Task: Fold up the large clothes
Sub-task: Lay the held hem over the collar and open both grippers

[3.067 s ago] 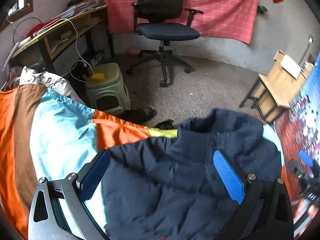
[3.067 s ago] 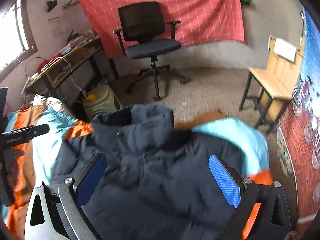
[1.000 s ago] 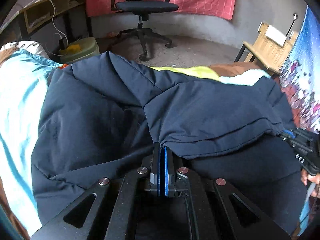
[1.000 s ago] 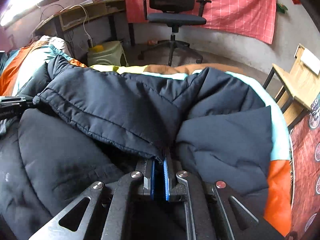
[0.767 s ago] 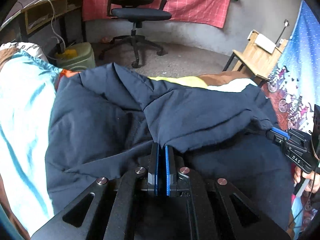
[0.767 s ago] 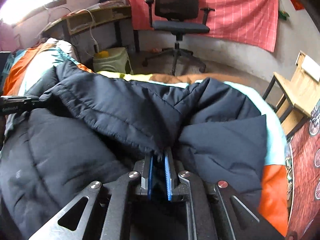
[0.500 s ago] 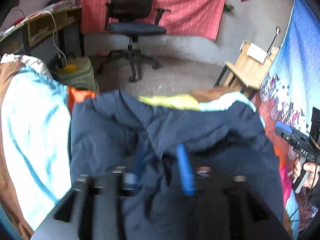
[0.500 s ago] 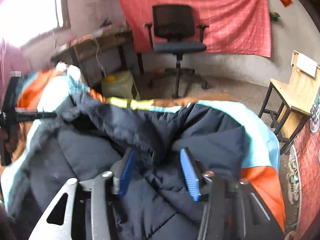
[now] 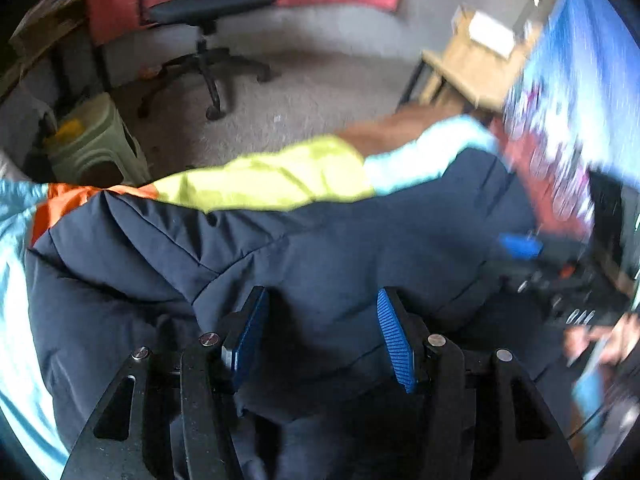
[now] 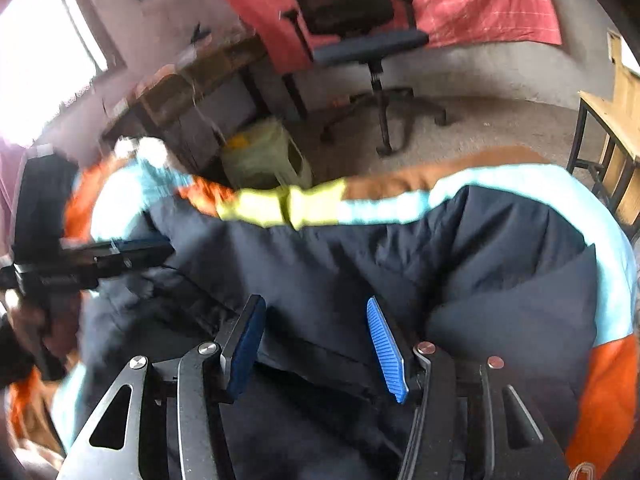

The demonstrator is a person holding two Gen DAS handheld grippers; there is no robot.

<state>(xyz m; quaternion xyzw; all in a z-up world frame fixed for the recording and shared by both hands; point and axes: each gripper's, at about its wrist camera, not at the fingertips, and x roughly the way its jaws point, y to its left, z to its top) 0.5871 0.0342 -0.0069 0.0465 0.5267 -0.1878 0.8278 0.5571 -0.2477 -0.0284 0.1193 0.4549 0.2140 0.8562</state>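
Observation:
A dark navy puffer jacket lies folded over on a bed with a striped blanket of orange, yellow, brown and light blue. My left gripper is open just above the jacket's folded part, holding nothing. My right gripper is open over the jacket, also empty. The right gripper shows blurred at the right of the left wrist view. The left gripper shows at the left of the right wrist view. Both views are motion-blurred.
Beyond the bed's far edge is bare floor with a black office chair, a green plastic stool and a desk at left. A wooden chair stands at right by a blue patterned hanging.
Both grippers were shut on the jacket's edge a second ago. They have opened and let it go, and the folded layer now lies flat. Both cameras have pulled back and tilted.

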